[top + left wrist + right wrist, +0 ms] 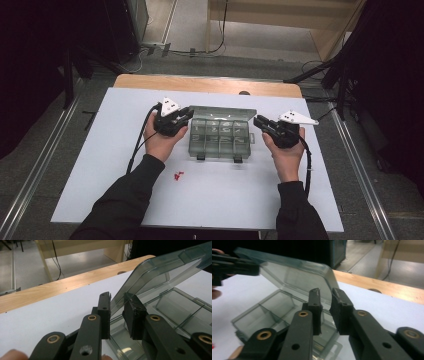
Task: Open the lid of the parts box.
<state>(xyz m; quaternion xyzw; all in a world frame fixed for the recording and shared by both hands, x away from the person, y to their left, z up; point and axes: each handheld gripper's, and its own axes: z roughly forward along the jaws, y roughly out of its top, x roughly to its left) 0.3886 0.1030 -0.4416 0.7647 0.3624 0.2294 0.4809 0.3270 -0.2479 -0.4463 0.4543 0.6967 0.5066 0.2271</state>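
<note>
Lid edges of the smoky transparent plastic compartment box (219, 136), flanked by the left gripper (117, 315) and right gripper (325, 312), are seen between narrowly parted fingers, apparently unpinched.

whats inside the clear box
The box has its lid raised, and its divided compartments look empty in the gripper views. From above, glare hides any small contents. Small red bits lie outside it on the table.

Organizer box (218, 138): clear smoky-grey plastic, glossy, smooth; lid (160, 275) same see-through plastic w/ reflections. Left gripper (117, 312) & right gripper (325, 312): matt black plastic-looking links, brass-coloured pivot bushings; pads (133, 315) rough, scuffed. Tabletop sheet (215, 195): white, matt, smooth. Table edge (62, 287): light wood, visible grain, satin. Sleeves (125, 200): dark cloth.
</note>
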